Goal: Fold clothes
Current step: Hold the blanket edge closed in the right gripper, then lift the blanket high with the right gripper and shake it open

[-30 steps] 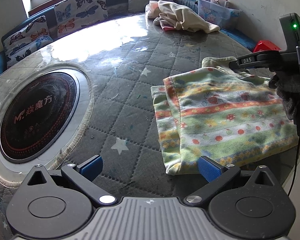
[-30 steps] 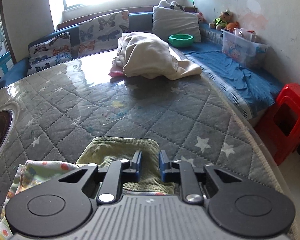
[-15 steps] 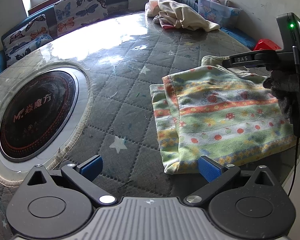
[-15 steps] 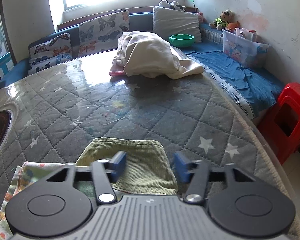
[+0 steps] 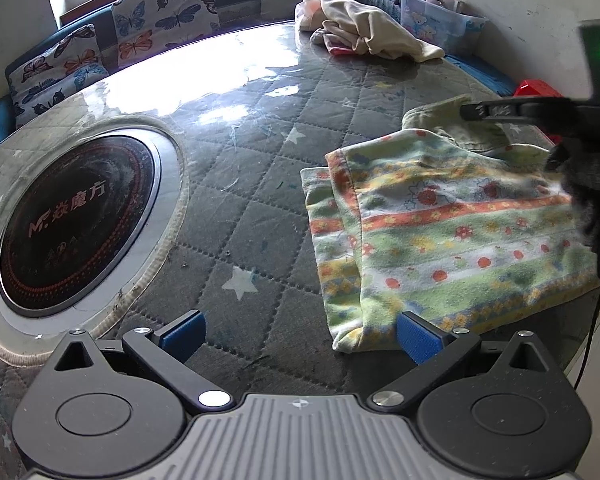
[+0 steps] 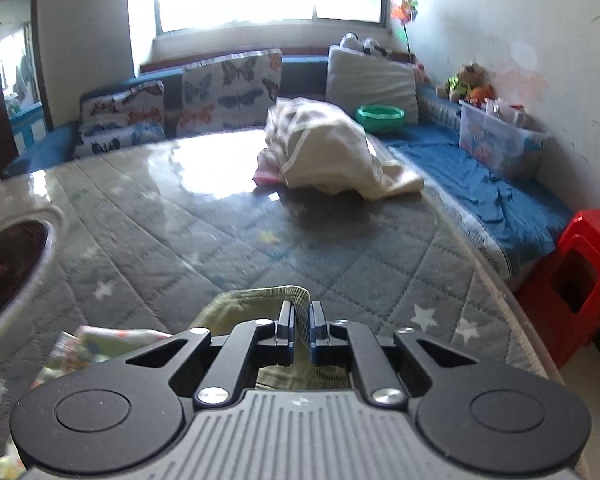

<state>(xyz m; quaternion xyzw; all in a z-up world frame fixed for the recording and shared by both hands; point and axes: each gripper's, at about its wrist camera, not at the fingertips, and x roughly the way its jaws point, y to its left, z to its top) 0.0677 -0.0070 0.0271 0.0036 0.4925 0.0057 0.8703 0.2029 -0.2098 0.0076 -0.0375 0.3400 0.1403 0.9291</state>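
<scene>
A child's garment (image 5: 452, 232) with green, orange and yellow patterned stripes lies flat at the right of the quilted table (image 5: 240, 152), with an olive-green ribbed hem (image 5: 436, 116) at its far end. My left gripper (image 5: 299, 330) hovers open over the table, its right pad beside the garment's near corner and nothing between the pads. My right gripper (image 6: 301, 320) is closing tight on the olive-green hem (image 6: 252, 304), which is pinched between its pads and slightly lifted. From the left wrist view, the right gripper (image 5: 470, 111) reaches in from the right edge, held by a dark-gloved hand.
A cream pile of clothes (image 6: 320, 156) lies at the table's far side. A round black hob plate (image 5: 72, 220) is set into the table at the left. A red stool (image 6: 580, 280), a blue bench with butterfly cushions (image 6: 228, 88) and a plastic box (image 6: 500, 144) surround the table.
My right gripper opened over the green hem, then shut on it and lifted it a little. My left gripper stayed open in the same spot.
</scene>
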